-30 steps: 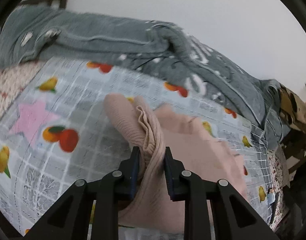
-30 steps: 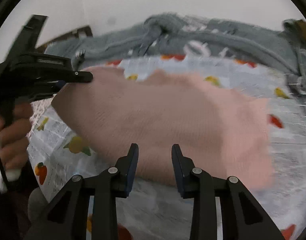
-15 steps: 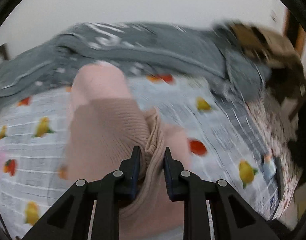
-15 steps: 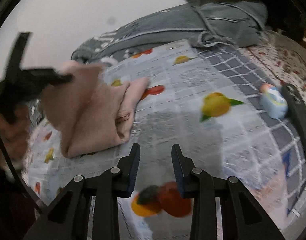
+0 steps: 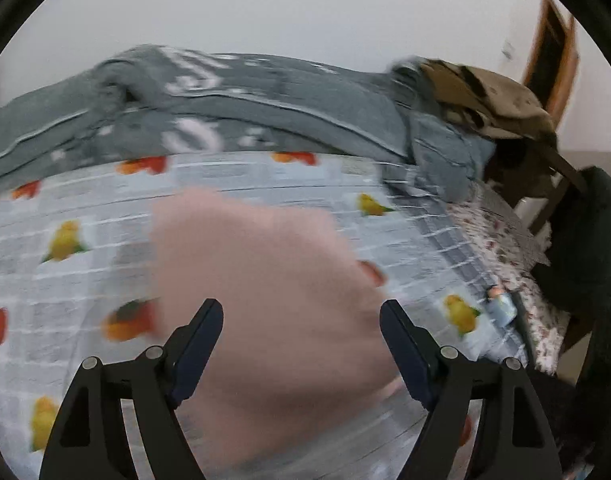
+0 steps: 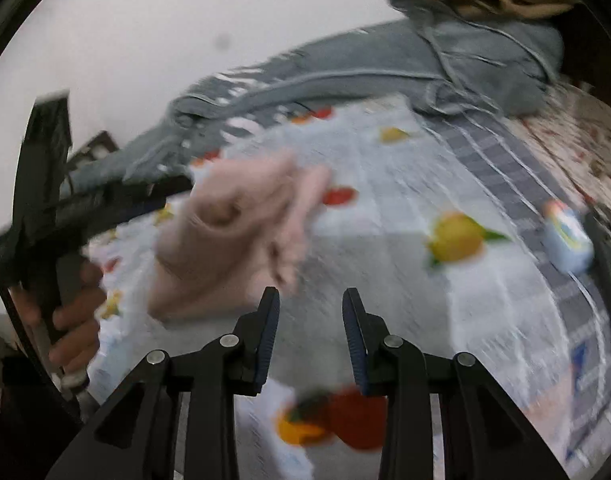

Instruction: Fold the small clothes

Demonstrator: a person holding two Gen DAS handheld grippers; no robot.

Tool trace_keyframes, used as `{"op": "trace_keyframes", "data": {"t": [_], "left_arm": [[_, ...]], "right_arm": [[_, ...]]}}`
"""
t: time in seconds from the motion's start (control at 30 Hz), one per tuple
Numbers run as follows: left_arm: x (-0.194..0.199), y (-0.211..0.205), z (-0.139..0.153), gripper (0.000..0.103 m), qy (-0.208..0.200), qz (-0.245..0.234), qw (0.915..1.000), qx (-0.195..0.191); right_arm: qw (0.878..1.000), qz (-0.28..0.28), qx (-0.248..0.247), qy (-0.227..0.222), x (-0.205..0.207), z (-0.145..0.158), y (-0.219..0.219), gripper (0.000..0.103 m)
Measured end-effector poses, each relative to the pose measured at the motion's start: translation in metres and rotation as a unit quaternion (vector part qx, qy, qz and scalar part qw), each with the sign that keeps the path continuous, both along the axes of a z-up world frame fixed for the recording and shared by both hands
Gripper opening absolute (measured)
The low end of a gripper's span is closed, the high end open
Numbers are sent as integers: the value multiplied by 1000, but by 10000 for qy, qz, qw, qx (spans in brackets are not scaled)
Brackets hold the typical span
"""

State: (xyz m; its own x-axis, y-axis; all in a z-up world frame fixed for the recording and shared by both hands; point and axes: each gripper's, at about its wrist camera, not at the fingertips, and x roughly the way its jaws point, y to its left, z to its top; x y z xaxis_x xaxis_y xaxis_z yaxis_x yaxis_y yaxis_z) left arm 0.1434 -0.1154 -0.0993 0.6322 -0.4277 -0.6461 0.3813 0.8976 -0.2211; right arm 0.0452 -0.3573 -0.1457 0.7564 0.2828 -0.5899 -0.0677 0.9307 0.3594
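Observation:
A small pink knitted garment (image 5: 265, 280) lies folded in a bundle on the fruit-print sheet (image 5: 65, 208). My left gripper (image 5: 301, 320) is open wide, its fingers standing either side of the garment and holding nothing. In the right wrist view the garment (image 6: 233, 236) lies left of centre, with the left gripper (image 6: 173, 188) beside it on the left. My right gripper (image 6: 310, 308) is open and empty over the bare sheet (image 6: 385, 264), to the right of the garment. Both views are motion-blurred.
A grey patterned blanket (image 5: 225, 120) is bunched along the far edge against the wall. A brown cloth (image 5: 485, 96) hangs at the far right by a wooden chair. A small blue and white object (image 6: 567, 240) lies near the sheet's right edge.
My left gripper has opened and let go of the pink garment, which now rests folded on the sheet. My right gripper stays open and has shifted slightly.

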Motion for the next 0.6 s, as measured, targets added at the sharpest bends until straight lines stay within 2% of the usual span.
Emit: {"op": "trace_keyframes", "data": {"t": [0.1,0.27,0.37,0.43,0.47,0.5,0.53,0.57,0.6], "left_arm": [[-7,37,-17,80,172,244,9994,191],[-38,58,-58,80,362,8,9987,364],[-42,49,-73,80,391,-99,9982,433],[-40,35,-80,79,247,22,9976,646],[-39,30,-84,78,119,113,9970,751],[-37,25,-87,72,97,86,9965,825],[-36,23,-89,53,122,23,9969,783],[-36,24,-90,44,154,-23,9978,637],[-37,28,-90,25,186,-76,9992,350]], "right_arm": [[9990,263,243,-255,22,10,14,41],[9972,538,415,-319,52,16,42,41],[9993,368,66,-56,72,6,57,41],[9992,322,-89,206,87,-4,63,40],[9988,313,-204,311,92,-9,65,33],[9979,330,-366,414,98,-13,69,21],[9974,358,-439,447,100,-14,70,15],[9972,388,-487,415,101,-14,70,11],[9978,435,-448,234,96,-9,68,7]]}}
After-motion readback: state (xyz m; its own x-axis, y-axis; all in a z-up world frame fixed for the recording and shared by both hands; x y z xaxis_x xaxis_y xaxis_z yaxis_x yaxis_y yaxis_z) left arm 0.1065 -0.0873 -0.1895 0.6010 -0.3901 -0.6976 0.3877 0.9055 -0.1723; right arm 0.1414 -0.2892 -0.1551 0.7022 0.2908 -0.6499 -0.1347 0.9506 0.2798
